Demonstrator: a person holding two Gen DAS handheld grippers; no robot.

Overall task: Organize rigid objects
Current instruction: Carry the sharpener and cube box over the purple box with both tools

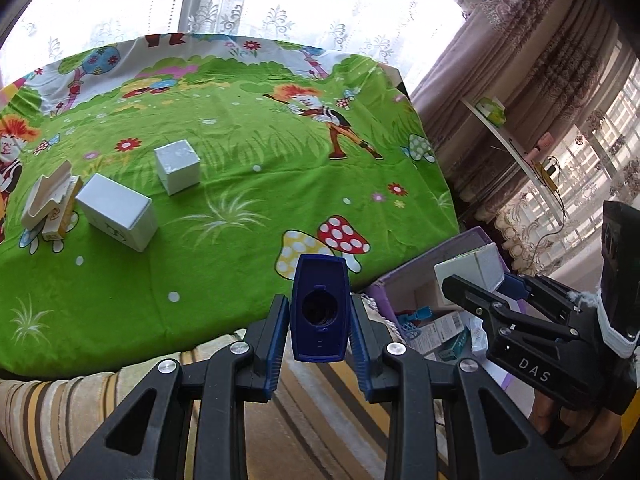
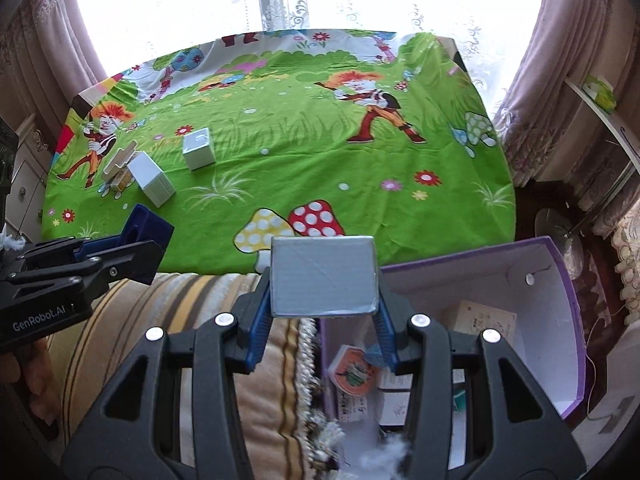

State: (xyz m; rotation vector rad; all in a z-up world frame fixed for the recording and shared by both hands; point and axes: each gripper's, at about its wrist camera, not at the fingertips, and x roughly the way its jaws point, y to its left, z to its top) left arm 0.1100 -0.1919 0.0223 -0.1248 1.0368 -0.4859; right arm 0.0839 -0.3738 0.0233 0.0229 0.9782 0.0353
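The left gripper (image 1: 319,322) is clamped on a dark blue plastic piece (image 1: 319,307) with a round hole, held over the near edge of the worktop (image 1: 248,208), which is covered by a green cartoon cloth. The right gripper (image 2: 322,300) grips a grey box (image 2: 322,276) just beside an open purple bin (image 2: 560,280) that already holds small packets. On the cloth, well apart from both, sit a white cube (image 1: 177,166), a larger white box (image 1: 117,211) and an opened carton (image 1: 50,200).
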